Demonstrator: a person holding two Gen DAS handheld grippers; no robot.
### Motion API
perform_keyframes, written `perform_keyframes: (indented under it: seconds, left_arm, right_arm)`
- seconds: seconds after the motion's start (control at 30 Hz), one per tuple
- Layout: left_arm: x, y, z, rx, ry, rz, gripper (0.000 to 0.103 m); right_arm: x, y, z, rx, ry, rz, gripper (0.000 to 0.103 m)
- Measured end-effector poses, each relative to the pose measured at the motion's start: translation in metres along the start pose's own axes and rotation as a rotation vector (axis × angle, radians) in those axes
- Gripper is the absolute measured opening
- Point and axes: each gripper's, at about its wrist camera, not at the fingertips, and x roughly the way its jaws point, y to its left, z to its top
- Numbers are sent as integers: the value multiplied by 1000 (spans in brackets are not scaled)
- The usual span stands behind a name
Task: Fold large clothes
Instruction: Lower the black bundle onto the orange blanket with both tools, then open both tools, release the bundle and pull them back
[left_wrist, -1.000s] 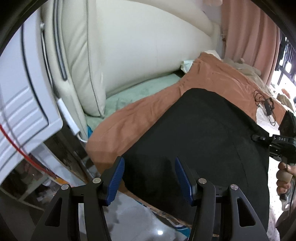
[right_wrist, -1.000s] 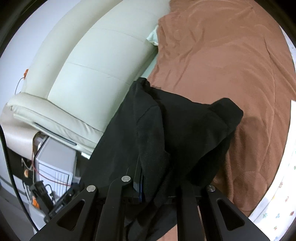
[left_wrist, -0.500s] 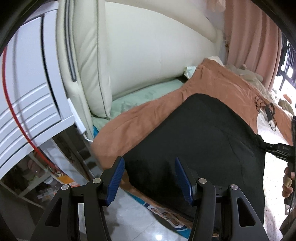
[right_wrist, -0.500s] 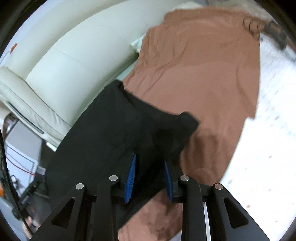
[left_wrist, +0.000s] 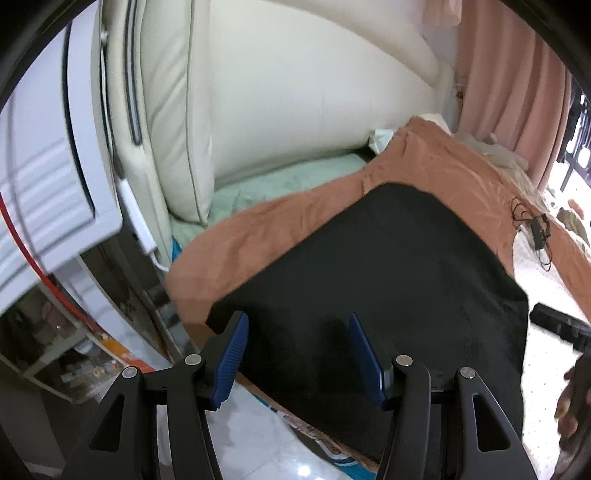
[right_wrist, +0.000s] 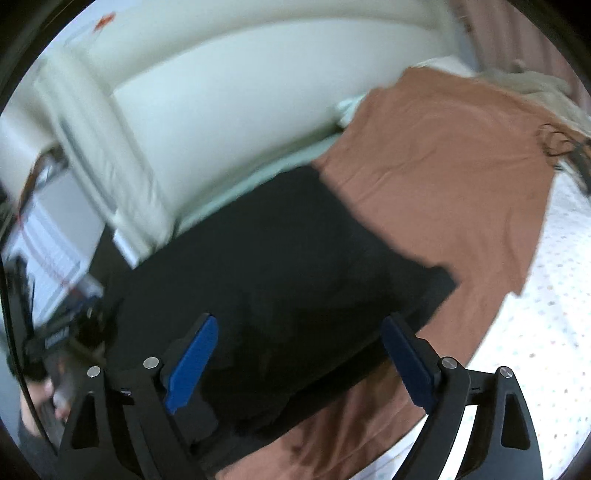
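Note:
A large black garment (left_wrist: 388, 280) lies spread flat on an orange-brown blanket (left_wrist: 258, 229) at the bed's corner; it also shows in the right wrist view (right_wrist: 280, 266). My left gripper (left_wrist: 297, 354) is open and empty, hovering over the garment's near edge by the bed corner. My right gripper (right_wrist: 299, 363) is open wide and empty above the garment's other side, with nothing between its blue pads (right_wrist: 190, 363). The right gripper's tip (left_wrist: 557, 325) shows at the far right of the left wrist view.
A cream padded headboard (left_wrist: 295, 103) stands behind the bed. A white cabinet (left_wrist: 44, 206) with a red cable sits left of the bed. A black cable and charger (left_wrist: 535, 229) lie on the blanket. A spotted white sheet (right_wrist: 546, 332) lies at right. Tiled floor (left_wrist: 258, 443) is below.
My right gripper has opened and let go of the black garment, which now lies flat on the blanket. The right gripper pulled back. My left gripper stayed open and shifted slightly.

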Motion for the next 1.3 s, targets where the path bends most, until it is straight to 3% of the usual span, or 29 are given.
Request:
perform_keyframes:
  seconds: [0.2, 0.5, 0.53, 0.67, 0.9, 1.03, 1.07, 1.3]
  left_arm:
    - [-4, -2, -20, 16, 4, -11, 58]
    - [-40, -4, -37, 8, 32, -56, 58]
    - [-48, -8, -38, 15, 26, -64, 60]
    - [-72, -26, -40, 36, -11, -88, 87]
    - [-113, -66, -49, 78, -56, -107, 90]
    - [-143, -87, -55, 102, -105, -110, 103]
    - [-149, -89, -56, 104, -112, -111, 103]
    - [-191, -110, -70, 117, -143, -120, 103]
  right_arm:
    - [33, 13, -31, -32, 123, -17, 90]
    - [8, 8, -54, -7, 156, -60, 92]
    - [1, 7, -54, 0, 154, -59, 92]
    - [-43, 8, -58, 3, 106, -62, 92]
    - [-115, -1, -67, -4, 43, -119, 92]
    - [-155, -8, -73, -1, 7, -151, 99]
    - [-164, -9, -75, -1, -7, -159, 103]
    - [-219, -16, -89, -3, -65, -182, 103]
